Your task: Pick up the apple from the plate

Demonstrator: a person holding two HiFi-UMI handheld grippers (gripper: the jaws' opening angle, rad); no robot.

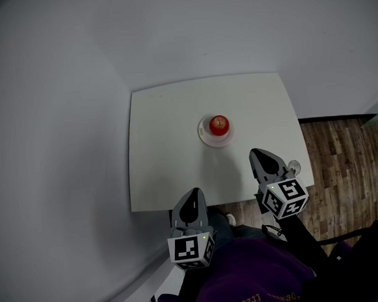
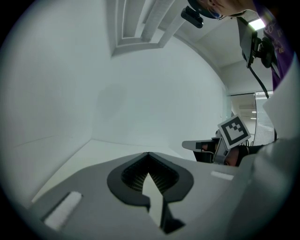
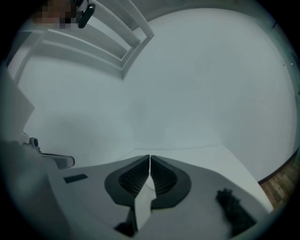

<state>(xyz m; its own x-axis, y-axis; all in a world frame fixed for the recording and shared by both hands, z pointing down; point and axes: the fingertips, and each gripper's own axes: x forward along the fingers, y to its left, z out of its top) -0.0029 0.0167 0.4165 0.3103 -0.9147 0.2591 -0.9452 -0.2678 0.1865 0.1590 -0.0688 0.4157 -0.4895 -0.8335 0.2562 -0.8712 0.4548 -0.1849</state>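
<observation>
Sitting on the plate (image 1: 215,142), a red apple (image 1: 219,124)

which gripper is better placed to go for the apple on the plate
Right, probably. The right gripper reaches over the table, nearer the apple on its plate; the left gripper hangs back at the near edge. Both are shut.
</observation>
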